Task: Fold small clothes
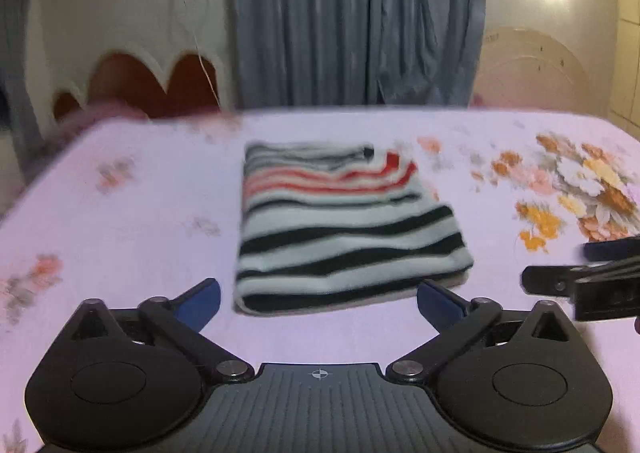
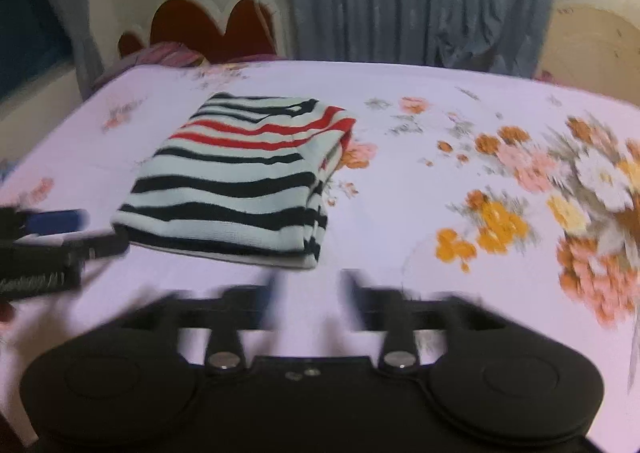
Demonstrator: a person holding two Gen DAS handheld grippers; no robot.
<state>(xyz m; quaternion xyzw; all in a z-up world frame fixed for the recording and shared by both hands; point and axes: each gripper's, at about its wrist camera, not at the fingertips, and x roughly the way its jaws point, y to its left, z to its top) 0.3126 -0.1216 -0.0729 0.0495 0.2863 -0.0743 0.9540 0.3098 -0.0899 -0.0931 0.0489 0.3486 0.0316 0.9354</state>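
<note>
Left gripper (image 1: 319,299): jaws wide apart, empty, near folded striped shirt (image 1: 344,225). Right gripper (image 2: 312,299): blurred, slightly parted, empty, beside shirt on bed (image 1: 120,253).

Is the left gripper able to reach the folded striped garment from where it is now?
Probably yes. The left gripper is open, and the folded striped garment lies just ahead of its fingers on the floral bedsheet, with nothing between them.

Each gripper (image 1: 319,303) (image 2: 311,299) is matte black with blue finger pads (image 1: 202,299), silver pivot screws and a ribbed centre plate.
</note>
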